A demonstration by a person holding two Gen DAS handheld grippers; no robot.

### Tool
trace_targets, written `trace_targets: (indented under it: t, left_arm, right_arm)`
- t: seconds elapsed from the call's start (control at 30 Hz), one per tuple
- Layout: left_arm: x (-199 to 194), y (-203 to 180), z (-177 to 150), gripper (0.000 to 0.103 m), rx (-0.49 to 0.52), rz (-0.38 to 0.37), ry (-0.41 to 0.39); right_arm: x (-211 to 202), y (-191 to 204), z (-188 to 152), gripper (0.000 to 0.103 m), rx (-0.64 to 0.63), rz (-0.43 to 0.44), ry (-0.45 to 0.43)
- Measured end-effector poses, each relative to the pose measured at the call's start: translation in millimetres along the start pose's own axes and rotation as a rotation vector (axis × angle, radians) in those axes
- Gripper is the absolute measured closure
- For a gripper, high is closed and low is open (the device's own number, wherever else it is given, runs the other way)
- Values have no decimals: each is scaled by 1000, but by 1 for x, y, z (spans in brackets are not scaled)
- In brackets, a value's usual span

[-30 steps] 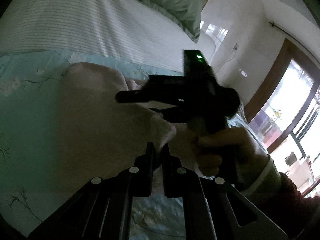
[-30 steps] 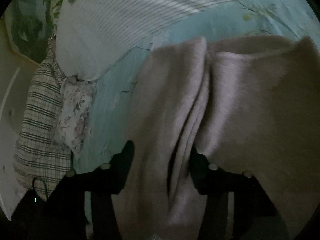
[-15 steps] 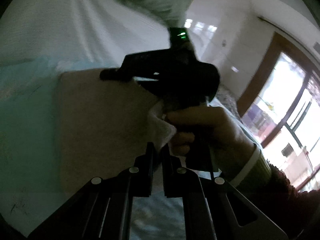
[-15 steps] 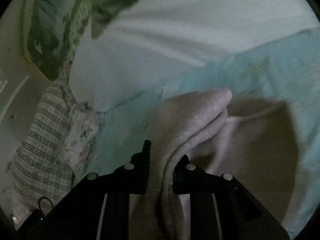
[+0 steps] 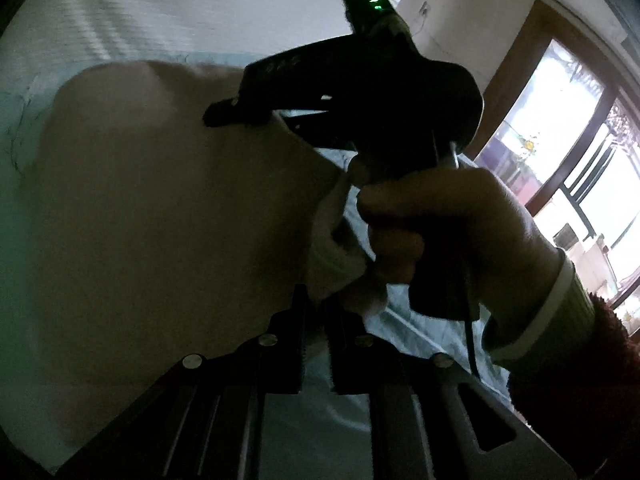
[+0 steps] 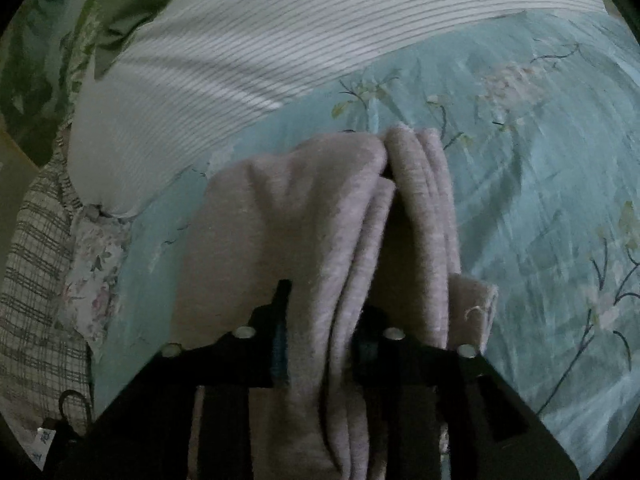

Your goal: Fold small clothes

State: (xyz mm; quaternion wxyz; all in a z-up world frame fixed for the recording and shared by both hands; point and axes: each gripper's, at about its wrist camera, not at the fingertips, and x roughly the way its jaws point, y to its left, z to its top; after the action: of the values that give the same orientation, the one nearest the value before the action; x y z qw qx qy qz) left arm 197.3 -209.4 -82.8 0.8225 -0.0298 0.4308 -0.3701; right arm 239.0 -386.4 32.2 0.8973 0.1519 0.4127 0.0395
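Pinkish garment (image 6: 320,232) pinched by both hand-held grippers over the teal bed (image 6: 540,184)
Left hand-held gripper (image 5: 316,312) clamps its pale edge; right hand-held gripper (image 6: 320,312) squeezes bunched folds, striped pillow (image 6: 280,52) at 12 o'clock.

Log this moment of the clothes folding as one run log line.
step: fold in progress | left gripper: shut on pink garment | right gripper: shut on pink garment, bunched layers | surface: floral bedsheet

Fuzzy, matt pinkish knit garment (image 6: 304,216) bunches between the right gripper (image 6: 320,320) fingers; beyond it lies smooth floral cotton bedsheet (image 6: 540,184).
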Motion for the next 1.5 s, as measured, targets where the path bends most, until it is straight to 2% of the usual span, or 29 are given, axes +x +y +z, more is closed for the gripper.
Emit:
trace_targets:
  t: [0.07,0.1,0.17,0.23,0.37,0.47,0.57,0.67,0.8,0.83,0.87,0.9,0.97,1.0,1.07,1.13,1.23,1.4,1.5]
  left_arm:
    - [-9,5,0,86,-12,-2,-1]
    - [-20,8,-1,82,-21,3,-14]
    - [-37,12,-3,66,-36,14,-40]
    - [-64,25,-5,34,-73,45,-88]
    - [-95,61,-3,23,-148,104,-142]
    - [-101,94,-6,23,-239,131,-130]
    - [-94,125,-2,23,-335,93,-108]
    - [-74,137,7,23,-364,63,-75]
    - [-37,163,11,23,-423,14,15]
    - [-25,171,12,23,-452,-11,38]
    - [-19,174,12,22,-465,-28,42]
    - [-16,175,15,23,-462,-34,34]
    - [-12,172,22,30,-438,-17,32]
    - [-11,171,24,41,-428,-9,29]
    - [-17,170,23,52,-422,-13,13]
    - [-36,168,18,59,-418,-27,-24]
    - [-79,162,5,60,-394,5,-94]
    - [-185,166,-33,60,-376,133,-223]
    - [-223,174,-62,60,-387,204,-253]
  right_arm:
    - [-11,-3,-2,63,12,-6,-19]
    - [-20,-6,-4,61,19,-5,-37]
    - [-35,-10,-10,42,35,-13,-65]
    - [-49,-15,-21,33,60,-12,-89]
    - [-59,-21,-45,25,75,-12,-59]
    - [-53,-25,-57,23,89,-9,-12]
    - [-43,-28,-61,23,104,-5,22]
    - [-35,-28,-57,22,105,2,28]
    - [-16,-30,-48,22,113,49,47]
    - [-13,-31,-46,25,122,53,50]
    - [-10,-30,-45,41,125,47,54]
    - [-6,-28,-45,50,135,60,76]
    - [-8,-16,-46,59,127,57,64]
    - [-11,-10,-46,60,112,55,57]
    - [-18,10,-49,62,84,95,38]
    - [-19,37,-54,63,44,149,40]
    - [-11,84,-68,63,-50,209,65]
    - [23,148,-100,64,-136,343,117]
    - [42,169,-122,64,-152,373,166]
